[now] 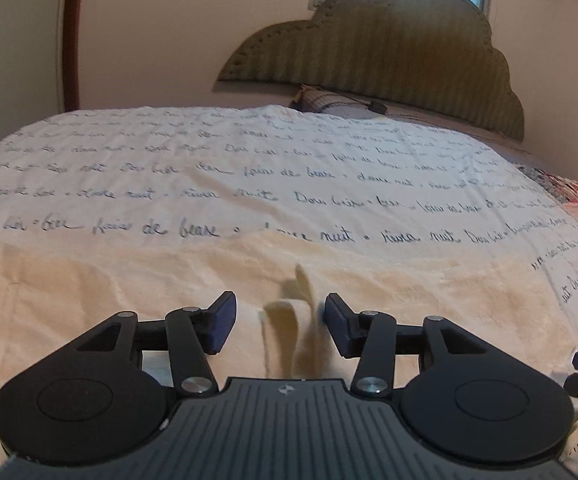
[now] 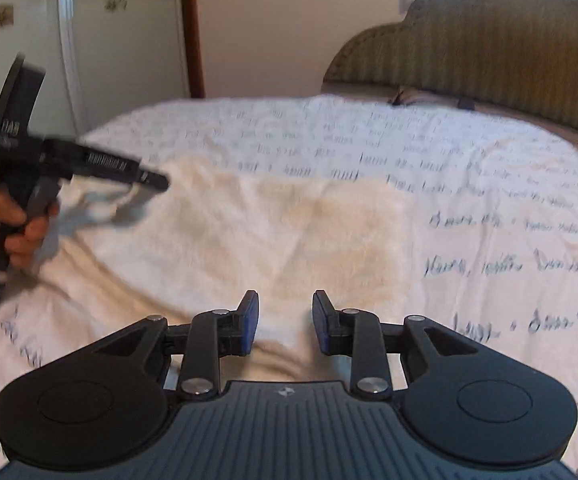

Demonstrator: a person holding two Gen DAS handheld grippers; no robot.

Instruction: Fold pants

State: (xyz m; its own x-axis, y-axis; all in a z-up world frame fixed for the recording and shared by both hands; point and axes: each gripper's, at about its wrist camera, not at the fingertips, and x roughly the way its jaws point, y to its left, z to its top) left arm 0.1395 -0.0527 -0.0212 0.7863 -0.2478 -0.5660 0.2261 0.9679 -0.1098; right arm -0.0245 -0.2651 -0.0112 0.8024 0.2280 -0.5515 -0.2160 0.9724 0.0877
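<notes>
Cream fleecy pants (image 1: 109, 288) lie flat across the near part of the bed. A small raised fold of that fabric (image 1: 289, 320) stands between the jaws of my left gripper (image 1: 280, 322), close against the right blue pad (image 1: 339, 326); the jaws stand apart and do not pinch it. In the right wrist view the pants (image 2: 289, 220) spread ahead of my right gripper (image 2: 285, 322), which is open over the cloth with nothing between its pads. The left gripper (image 2: 157, 180) appears there at the far left, held by a hand (image 2: 21, 224), blurred.
A white bedcover with handwritten script (image 1: 249, 168) covers the bed under the pants. An olive cloud-shaped headboard (image 1: 389, 52) and a pillow (image 1: 329, 100) are at the far end. A floral quilt (image 1: 569, 196) lies at the right edge. A pale wardrobe door (image 2: 89, 60) stands on the left.
</notes>
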